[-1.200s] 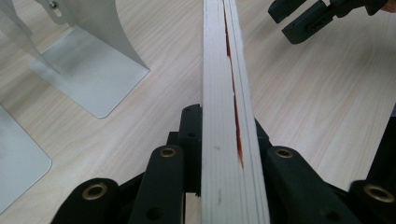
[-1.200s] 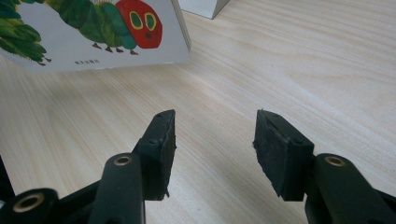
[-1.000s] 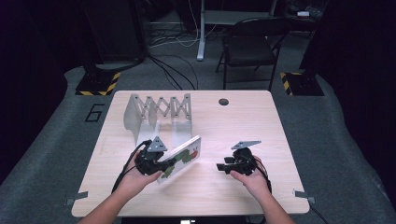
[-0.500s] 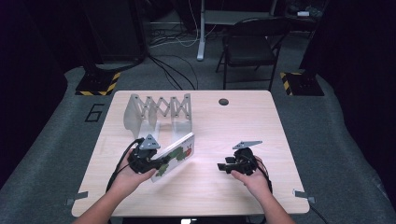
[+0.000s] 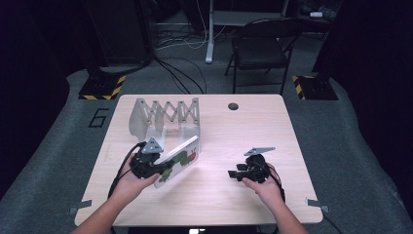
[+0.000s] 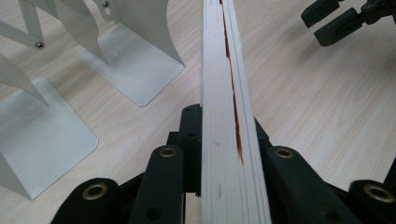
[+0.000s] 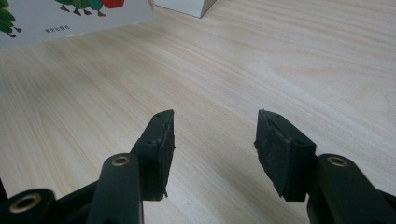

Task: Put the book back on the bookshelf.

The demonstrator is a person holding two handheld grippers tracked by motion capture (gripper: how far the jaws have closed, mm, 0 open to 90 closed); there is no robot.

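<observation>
High view: the table (image 5: 214, 195) carries the metal rack (image 5: 165, 119). Since a second ago my left gripper (image 5: 163, 170), clamped on the book (image 5: 179, 161), has brought it closer to that rack, probably for shelving. My right gripper (image 5: 234, 174) waits empty, half-spread.

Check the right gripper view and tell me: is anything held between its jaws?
No: the right gripper has its jaws standing apart with only the bare wooden table between them, while the picture book lies farther off.

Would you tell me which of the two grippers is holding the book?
The left gripper: its jaws clamp the book, while the right gripper is open and empty.
</observation>
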